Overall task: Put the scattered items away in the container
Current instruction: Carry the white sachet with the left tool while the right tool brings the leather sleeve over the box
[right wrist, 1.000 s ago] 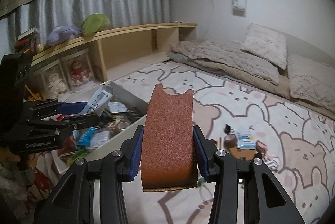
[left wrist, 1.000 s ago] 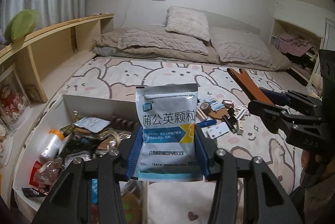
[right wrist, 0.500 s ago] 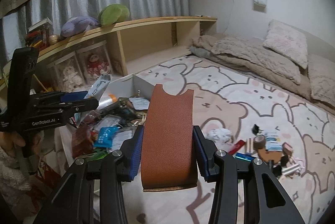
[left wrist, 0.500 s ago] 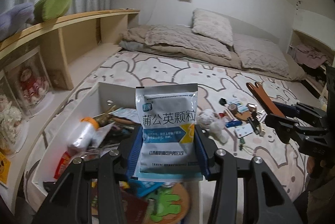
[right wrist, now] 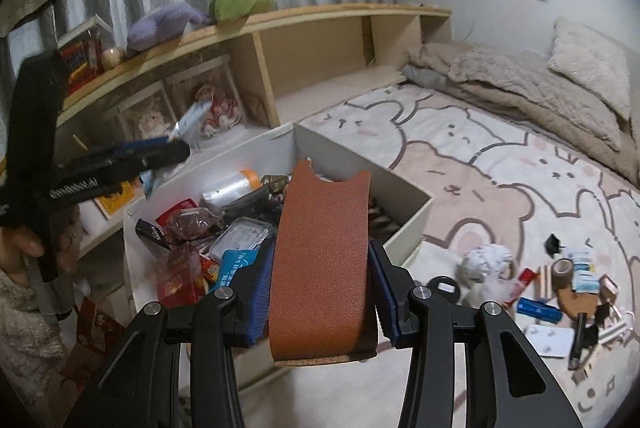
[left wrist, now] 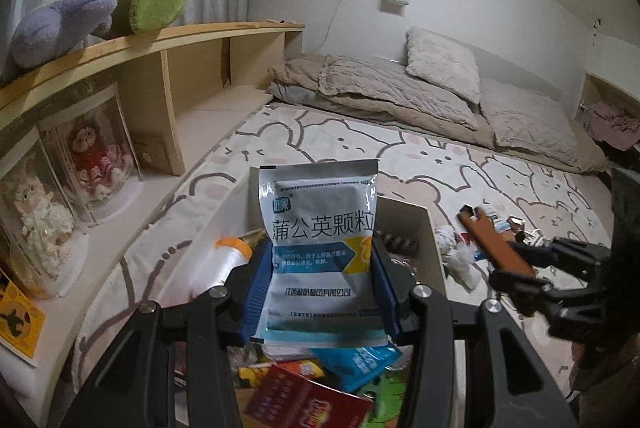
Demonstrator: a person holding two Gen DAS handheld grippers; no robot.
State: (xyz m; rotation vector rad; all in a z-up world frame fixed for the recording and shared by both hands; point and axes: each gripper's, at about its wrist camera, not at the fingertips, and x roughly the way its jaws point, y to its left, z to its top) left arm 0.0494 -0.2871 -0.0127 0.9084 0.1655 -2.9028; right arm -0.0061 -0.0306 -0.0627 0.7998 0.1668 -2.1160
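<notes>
My left gripper (left wrist: 318,292) is shut on a grey-blue medicine sachet (left wrist: 320,252) and holds it upright above the white box (left wrist: 408,216), which is full of packets and a bottle. My right gripper (right wrist: 320,292) is shut on a brown leather piece (right wrist: 324,260) at the near right side of the box (right wrist: 412,228). In the left wrist view the right gripper (left wrist: 516,268) with the brown piece (left wrist: 492,244) is at the right. In the right wrist view the left gripper (right wrist: 160,150) with the sachet (right wrist: 192,120) hovers at the left over the box's far side.
Scattered small items lie on the bunny-print bed cover: a crumpled white wad (right wrist: 484,260), a tape roll (right wrist: 562,270), a blue stick (right wrist: 540,310), cards and clips. A wooden shelf (left wrist: 160,68) with dolls and plush toys runs along the left. Pillows (left wrist: 444,68) lie at the back.
Both grippers have moved left toward and over the box while still holding the sachet and the brown piece. The box contents now lie directly below the left gripper.
</notes>
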